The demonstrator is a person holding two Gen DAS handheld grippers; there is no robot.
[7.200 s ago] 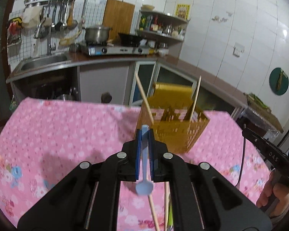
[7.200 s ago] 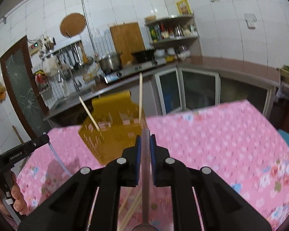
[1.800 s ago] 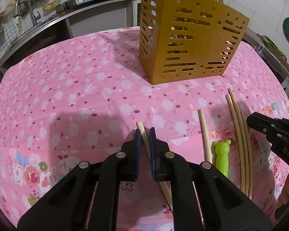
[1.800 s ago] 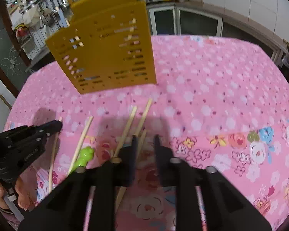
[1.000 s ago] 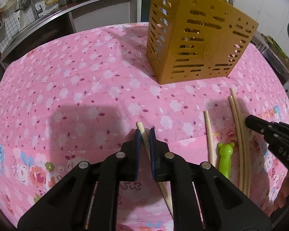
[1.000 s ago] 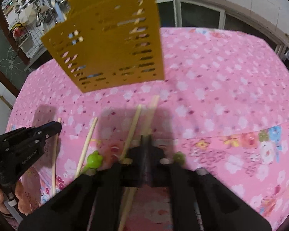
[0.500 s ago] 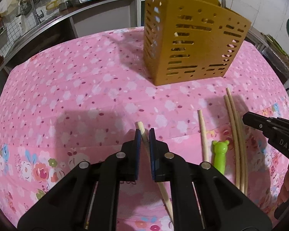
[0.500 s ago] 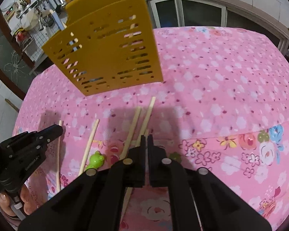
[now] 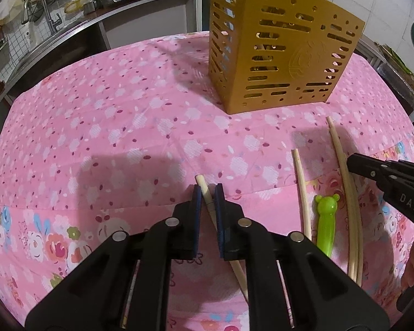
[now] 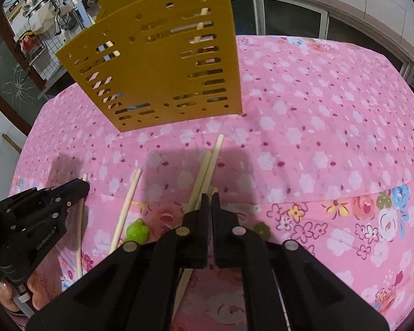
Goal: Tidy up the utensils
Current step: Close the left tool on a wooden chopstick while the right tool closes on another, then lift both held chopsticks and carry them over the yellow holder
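- Yellow perforated utensil holder (image 9: 284,55) stands upright on the cloth, chopsticks inside.
- Loose wooden chopsticks (image 10: 207,165) lie before it.
- Green bear-headed utensil (image 9: 326,220) lies among them.

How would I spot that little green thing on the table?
Find the tall yellow utensil basket on the pink floral tablecloth. In front of it lie pale wooden chopsticks; the green bear-headed utensil lies among them, the only bright green, short, eared piece.
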